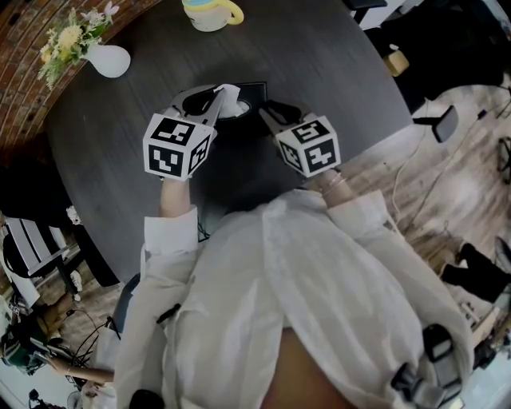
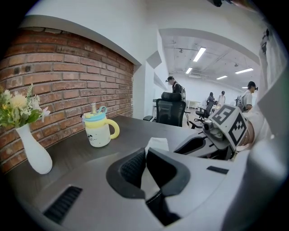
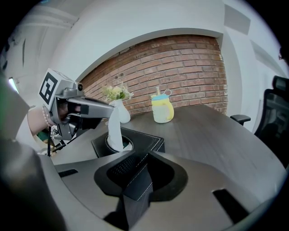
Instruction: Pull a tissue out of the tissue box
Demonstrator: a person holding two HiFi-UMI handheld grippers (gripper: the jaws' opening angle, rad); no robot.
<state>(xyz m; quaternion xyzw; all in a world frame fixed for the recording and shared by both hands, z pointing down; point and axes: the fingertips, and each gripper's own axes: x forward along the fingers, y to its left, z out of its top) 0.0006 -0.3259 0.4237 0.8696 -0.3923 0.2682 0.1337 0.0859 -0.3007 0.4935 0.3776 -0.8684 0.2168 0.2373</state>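
Note:
A black tissue box [image 1: 254,89] lies mid-table, its round opening facing up [image 3: 144,137]. A white tissue [image 3: 114,128] stands pulled up out of that opening. My left gripper [image 1: 215,100] is shut on the tissue's upper part; in the left gripper view the tissue [image 2: 156,144] sticks out past the closed jaws [image 2: 145,151]. My right gripper [image 1: 267,110] is shut on the box's near corner, the black leather edge [image 3: 135,180] pinched between its jaws [image 3: 146,155]. The two grippers sit side by side over the box, the left one [image 3: 97,108] higher.
A white vase with flowers [image 1: 108,60] and a yellow lidded mug [image 1: 209,12] stand at the table's far side, beyond the box. A brick wall [image 2: 67,81] lies behind them. An office chair [image 2: 171,110] and several people are further back.

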